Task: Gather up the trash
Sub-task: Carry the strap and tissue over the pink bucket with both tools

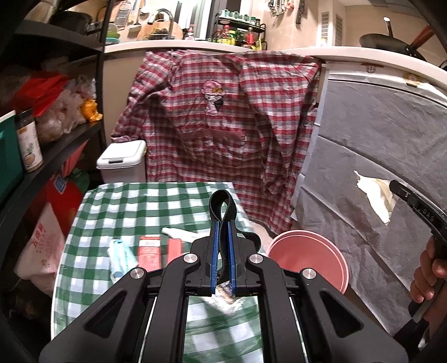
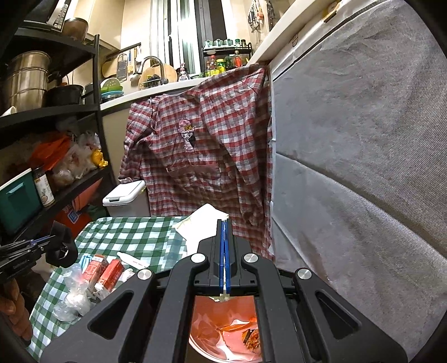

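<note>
We have some wrappers already in the red bin (image 2: 223, 332); our right tool (image 2: 225, 223) pinches a white paper scrap (image 2: 204, 223) above it, our left tool (image 1: 222, 223) grips a black strap (image 1: 222, 201), while cartons (image 1: 149, 251) wait on the tabletop (image 1: 125, 201)

This is a small home kitchen. A sink tap (image 2: 152, 62) rises behind the white counter (image 1: 195, 46), beside a rack of sauce bottles (image 1: 239, 35). Utensils (image 1: 282, 5) hang on the wall, a wok (image 1: 391, 42) sits at right, and black shelves (image 2: 56, 111) hold pots and bagged food.
</note>
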The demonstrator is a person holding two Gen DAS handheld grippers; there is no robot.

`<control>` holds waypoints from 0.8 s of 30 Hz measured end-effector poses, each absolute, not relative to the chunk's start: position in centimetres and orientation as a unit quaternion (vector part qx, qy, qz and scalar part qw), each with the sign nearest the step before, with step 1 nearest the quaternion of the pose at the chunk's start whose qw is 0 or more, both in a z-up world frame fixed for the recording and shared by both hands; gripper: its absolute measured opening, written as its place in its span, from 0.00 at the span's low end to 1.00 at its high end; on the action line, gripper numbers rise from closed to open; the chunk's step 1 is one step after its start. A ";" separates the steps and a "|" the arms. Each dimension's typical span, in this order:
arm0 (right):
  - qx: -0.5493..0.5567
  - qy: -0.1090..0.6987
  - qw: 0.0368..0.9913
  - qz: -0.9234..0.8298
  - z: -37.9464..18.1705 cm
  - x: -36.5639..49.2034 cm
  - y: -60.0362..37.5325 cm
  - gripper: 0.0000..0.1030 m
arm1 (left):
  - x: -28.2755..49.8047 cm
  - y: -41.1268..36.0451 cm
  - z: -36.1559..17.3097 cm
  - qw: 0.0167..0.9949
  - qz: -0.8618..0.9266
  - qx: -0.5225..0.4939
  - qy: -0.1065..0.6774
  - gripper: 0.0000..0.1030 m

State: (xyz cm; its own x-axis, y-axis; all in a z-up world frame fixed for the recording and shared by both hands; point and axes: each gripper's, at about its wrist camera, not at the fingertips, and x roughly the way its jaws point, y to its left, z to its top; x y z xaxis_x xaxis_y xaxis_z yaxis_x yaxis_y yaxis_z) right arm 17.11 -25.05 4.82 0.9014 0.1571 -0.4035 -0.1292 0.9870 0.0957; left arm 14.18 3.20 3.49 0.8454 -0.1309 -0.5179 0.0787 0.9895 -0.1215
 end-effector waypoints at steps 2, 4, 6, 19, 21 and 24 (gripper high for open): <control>0.032 0.211 0.974 0.070 4.7 17.5 -25.2 0.01 | 14.4 2.0 3.7 0.960 -0.062 -0.042 0.269 0.06; 0.031 0.212 0.974 0.068 4.7 17.8 -25.1 0.00 | 14.6 1.0 3.9 0.961 -0.068 -0.035 0.265 0.06; 0.033 0.213 0.974 0.063 4.8 18.2 -25.3 0.00 | 14.9 0.0 4.0 0.962 -0.071 -0.029 0.261 0.06; 0.021 0.227 0.972 0.053 3.7 19.6 -24.9 0.00 | 17.6 -3.5 3.2 0.957 -0.098 -0.025 0.273 0.06; 0.019 0.230 0.972 0.051 3.6 19.6 -24.8 0.00 | 18.0 -4.0 2.8 0.955 -0.102 -0.019 0.278 0.06; 0.017 0.235 0.971 0.049 3.3 19.9 -25.1 0.00 | 18.5 -4.5 2.2 0.953 -0.110 -0.013 0.283 0.06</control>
